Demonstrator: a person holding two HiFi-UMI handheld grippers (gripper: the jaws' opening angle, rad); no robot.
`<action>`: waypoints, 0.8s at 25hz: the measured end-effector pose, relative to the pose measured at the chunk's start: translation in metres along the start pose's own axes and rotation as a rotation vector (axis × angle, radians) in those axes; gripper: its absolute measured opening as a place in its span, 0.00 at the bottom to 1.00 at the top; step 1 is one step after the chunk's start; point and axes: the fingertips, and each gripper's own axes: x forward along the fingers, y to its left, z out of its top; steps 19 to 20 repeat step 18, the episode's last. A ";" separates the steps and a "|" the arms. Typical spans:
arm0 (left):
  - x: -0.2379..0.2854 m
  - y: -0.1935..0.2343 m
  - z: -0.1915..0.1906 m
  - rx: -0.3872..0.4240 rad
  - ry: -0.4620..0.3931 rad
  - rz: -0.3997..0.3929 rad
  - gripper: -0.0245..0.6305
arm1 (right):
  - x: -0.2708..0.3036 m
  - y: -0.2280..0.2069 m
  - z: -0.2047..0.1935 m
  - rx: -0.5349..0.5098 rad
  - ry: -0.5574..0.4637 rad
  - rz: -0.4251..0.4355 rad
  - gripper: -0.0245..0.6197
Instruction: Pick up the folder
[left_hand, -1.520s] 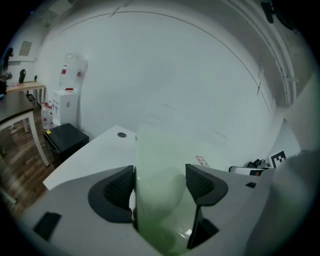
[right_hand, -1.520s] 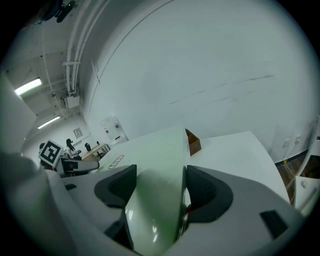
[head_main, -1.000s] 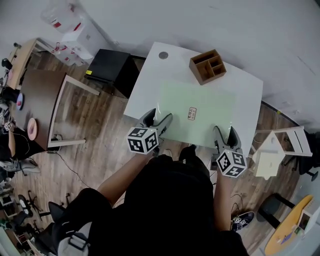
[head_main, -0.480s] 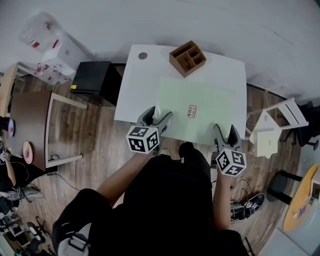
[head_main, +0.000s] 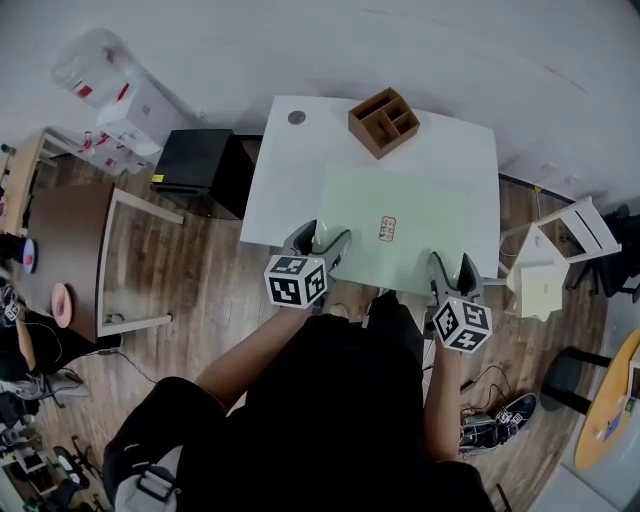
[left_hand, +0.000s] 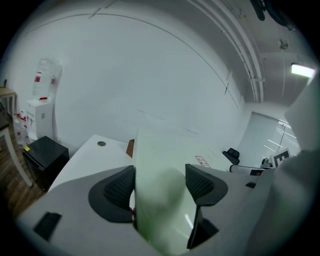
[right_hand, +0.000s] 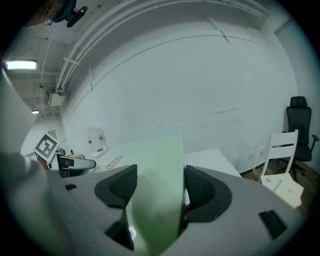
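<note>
Right now the pale green folder (head_main: 420, 212) lies on the white table (head_main: 288, 175), its near edge along the table's near side, a small red-printed label (head_main: 387, 229) on its cover. The person has the left gripper (head_main: 322, 235) at its near left corner and the right gripper (head_main: 452, 265) at its near right corner. In the left gripper view the folder (left_hand: 161, 160) fills the gap and both pads press against it; the right gripper view shows the same pinch on the folder (right_hand: 159, 165). A wooden organiser (head_main: 384, 122) stands at the table's far side, beyond the folder. A black cabinet (head_main: 195, 160) stands left of the table and a white chair (head_main: 560, 255) to its right.
</note>
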 end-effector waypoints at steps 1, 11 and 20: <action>-0.002 0.001 -0.002 0.000 0.000 0.000 0.54 | -0.001 0.001 -0.002 -0.001 0.002 0.000 0.53; -0.016 0.007 -0.015 -0.034 -0.019 0.019 0.54 | -0.003 0.012 -0.008 -0.029 0.025 0.027 0.53; -0.020 0.011 -0.021 -0.055 -0.024 0.034 0.54 | -0.002 0.014 -0.010 -0.049 0.039 0.044 0.53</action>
